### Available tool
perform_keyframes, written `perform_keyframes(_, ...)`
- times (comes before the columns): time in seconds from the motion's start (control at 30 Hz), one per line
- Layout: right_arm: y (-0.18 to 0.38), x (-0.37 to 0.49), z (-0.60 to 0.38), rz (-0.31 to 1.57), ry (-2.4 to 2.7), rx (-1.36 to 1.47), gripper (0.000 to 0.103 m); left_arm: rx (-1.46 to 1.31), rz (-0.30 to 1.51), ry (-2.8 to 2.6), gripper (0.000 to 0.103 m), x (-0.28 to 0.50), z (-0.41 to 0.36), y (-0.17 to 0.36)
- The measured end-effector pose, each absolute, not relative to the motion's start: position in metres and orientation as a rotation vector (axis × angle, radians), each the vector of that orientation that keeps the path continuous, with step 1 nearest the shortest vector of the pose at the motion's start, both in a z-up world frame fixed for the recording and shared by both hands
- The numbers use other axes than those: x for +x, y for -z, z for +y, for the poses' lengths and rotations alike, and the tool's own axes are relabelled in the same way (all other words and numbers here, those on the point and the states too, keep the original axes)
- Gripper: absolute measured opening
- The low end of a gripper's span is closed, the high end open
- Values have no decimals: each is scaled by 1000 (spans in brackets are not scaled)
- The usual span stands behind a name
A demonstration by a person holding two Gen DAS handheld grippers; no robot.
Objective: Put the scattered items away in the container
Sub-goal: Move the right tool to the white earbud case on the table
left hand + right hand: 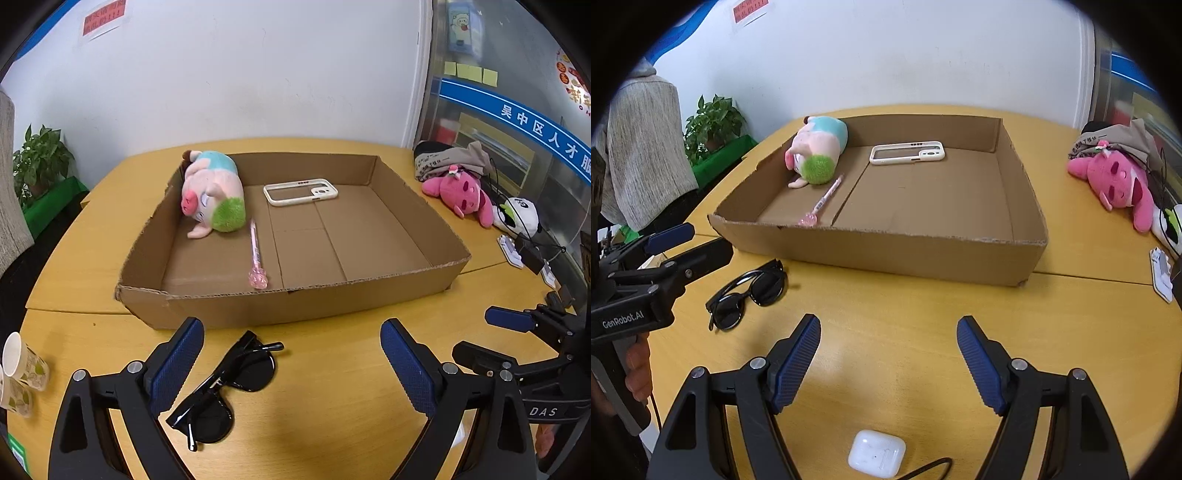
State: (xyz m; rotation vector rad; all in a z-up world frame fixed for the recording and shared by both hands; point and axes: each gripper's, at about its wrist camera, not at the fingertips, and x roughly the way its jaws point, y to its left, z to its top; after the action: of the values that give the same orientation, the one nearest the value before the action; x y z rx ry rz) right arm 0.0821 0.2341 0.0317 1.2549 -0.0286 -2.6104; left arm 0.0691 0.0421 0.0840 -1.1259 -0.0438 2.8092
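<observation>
Two paper cups (22, 373) are seen at the far left of the left wrist view, lying on the yellow table (332, 362). Just to their right, the left gripper (291, 354) is held released over the table, its blue-padded fingers (181, 362) spread wide. Between those fingers, nearer the left one, a pair of black sunglasses (225, 391) lies folded on the table, touched by neither pad. Beyond them the cardboard box (229, 306) is set on the table. Inside it, against the left wall, a plush pig (212, 194) is lying on its side; just beside it a pink pen (255, 254) rests on the floor of the box, its charm end towards the near wall. Further right, towards the back wall, a cream phone case (301, 191) lies flat. To the right of the box, well apart from it, a pink plush toy (465, 194) and a panda toy (521, 214) are lying on the table.

In the right wrist view, the right gripper (888, 332) is likewise seen released, hovering above bare table with nothing between its fingers (798, 362). A white earbud case (877, 456) lies on the table below it, near the bottom edge, with a black cable (931, 467) beside it
</observation>
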Motion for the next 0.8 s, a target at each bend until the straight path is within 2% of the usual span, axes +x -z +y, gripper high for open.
perform_keyframes(0.23,-8,94,239,-22,2547,1307,76,-1172,-54,-2730,98,66,48,-69)
perform_keyframes(0.5,51,124,240,7,2386,1482,77,-1306,-36,-2519,98,70,73,-26)
perform_keyframes(0.8,55,147,220,254,2435,1389,78,-1400,-103,-2241,98,73,104,3)
